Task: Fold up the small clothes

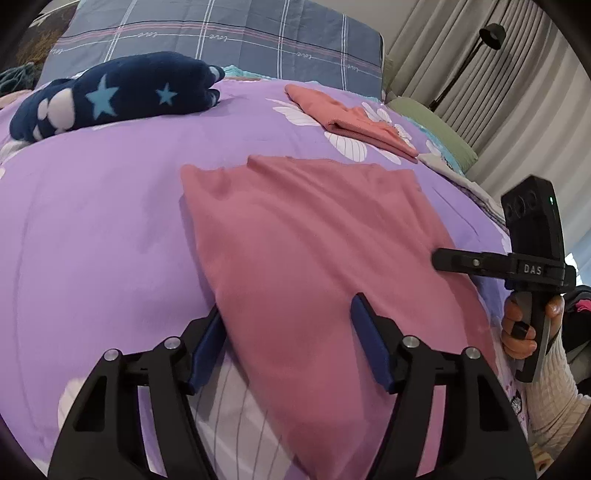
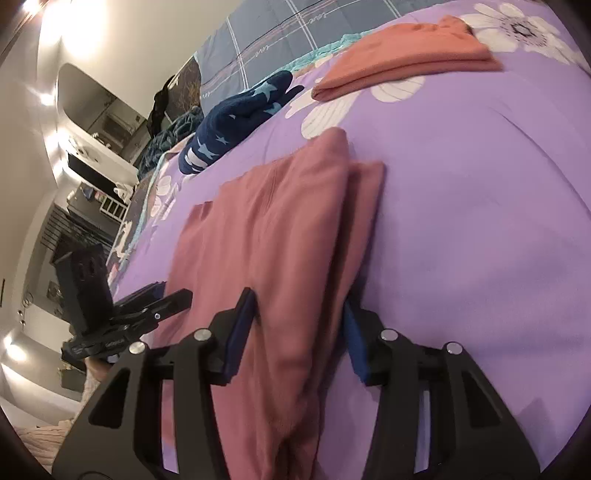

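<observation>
Dusty-pink cloth (image 1: 317,251), partly folded, lies flat on the purple flowered bedspread (image 1: 110,221), well apart from a folded orange garment (image 1: 351,118) and a navy star-patterned bundle (image 1: 114,96) lying nearer the checked pillow (image 1: 221,33). The left gripper (image 1: 288,325) stands released, one blue pad at the cloth's left edge and the other above its surface, neither pressing. The right gripper (image 2: 299,325) straddles a raised fold at the cloth's right edge, jaws parted; whether its pads pinch that fold cannot be told.

Both wrist views angled down, close over bed, sharing pink cloth (image 1: 314,258)
</observation>
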`<action>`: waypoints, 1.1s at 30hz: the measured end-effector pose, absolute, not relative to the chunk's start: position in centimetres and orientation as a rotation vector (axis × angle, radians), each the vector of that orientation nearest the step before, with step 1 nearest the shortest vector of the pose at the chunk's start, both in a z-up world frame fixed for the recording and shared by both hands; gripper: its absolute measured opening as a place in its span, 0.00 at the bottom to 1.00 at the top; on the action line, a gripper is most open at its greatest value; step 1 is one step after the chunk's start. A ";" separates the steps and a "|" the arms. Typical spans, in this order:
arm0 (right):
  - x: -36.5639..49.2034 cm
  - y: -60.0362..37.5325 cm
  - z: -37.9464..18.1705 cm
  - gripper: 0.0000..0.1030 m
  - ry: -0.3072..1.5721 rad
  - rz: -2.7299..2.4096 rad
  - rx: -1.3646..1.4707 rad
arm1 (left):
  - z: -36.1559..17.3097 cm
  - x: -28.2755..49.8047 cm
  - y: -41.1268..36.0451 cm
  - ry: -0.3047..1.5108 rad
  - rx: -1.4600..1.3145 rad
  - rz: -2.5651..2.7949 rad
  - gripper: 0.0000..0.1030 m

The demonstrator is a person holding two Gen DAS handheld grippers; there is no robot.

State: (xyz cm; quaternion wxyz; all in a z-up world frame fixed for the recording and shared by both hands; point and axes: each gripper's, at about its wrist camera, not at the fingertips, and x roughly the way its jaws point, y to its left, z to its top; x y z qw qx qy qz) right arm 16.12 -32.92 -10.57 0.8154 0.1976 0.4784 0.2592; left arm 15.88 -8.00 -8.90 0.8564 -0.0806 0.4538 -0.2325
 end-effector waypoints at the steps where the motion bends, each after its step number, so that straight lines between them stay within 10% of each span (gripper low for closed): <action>1: 16.5 -32.6 -10.6 0.45 1.021 0.553 0.408 | -8.9 16.1 -8.2 0.955 -0.162 -0.490 0.64; 13: 16.2 -30.1 -8.9 0.23 0.933 0.467 0.237 | -7.1 16.3 -9.7 0.889 -0.071 -0.453 0.27; 33: 4.5 -29.8 4.7 0.21 0.436 0.314 0.019 | 6.5 11.6 -14.7 0.531 0.111 -0.504 0.23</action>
